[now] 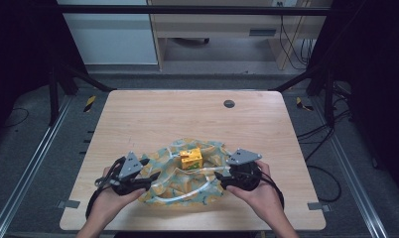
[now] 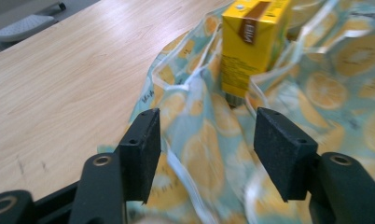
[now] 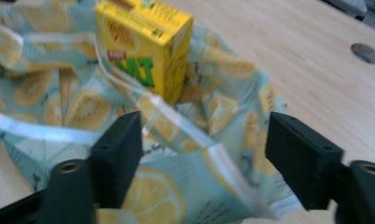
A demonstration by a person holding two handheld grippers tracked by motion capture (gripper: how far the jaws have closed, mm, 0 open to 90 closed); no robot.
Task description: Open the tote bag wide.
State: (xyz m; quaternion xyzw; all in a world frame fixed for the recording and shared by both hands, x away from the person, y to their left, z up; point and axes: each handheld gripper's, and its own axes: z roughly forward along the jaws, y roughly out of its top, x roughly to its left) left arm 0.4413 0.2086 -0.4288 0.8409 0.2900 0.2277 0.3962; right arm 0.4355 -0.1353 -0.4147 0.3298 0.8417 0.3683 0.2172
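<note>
A pale green bag printed with lemon slices [image 1: 187, 191] lies rumpled on the wooden table [image 1: 153, 114], near its front edge. A yellow drink carton [image 1: 191, 158] stands upright among the bag's folds. My left gripper [image 1: 149, 178] is at the bag's left edge and my right gripper [image 1: 220, 179] at its right edge. In the left gripper view the gripper [image 2: 206, 149] is open above the bag [image 2: 325, 88], with the carton [image 2: 251, 42] just ahead. In the right gripper view the gripper [image 3: 204, 154] is also open over the bag [image 3: 83, 107] and its clear handle strip, short of the carton [image 3: 143, 46].
A round grey cable hole [image 1: 229, 103] sits in the table's far right part, also seen in the right gripper view [image 3: 365, 52]. Dark frame posts and cables stand on the floor around the table. Bare wood stretches beyond the bag.
</note>
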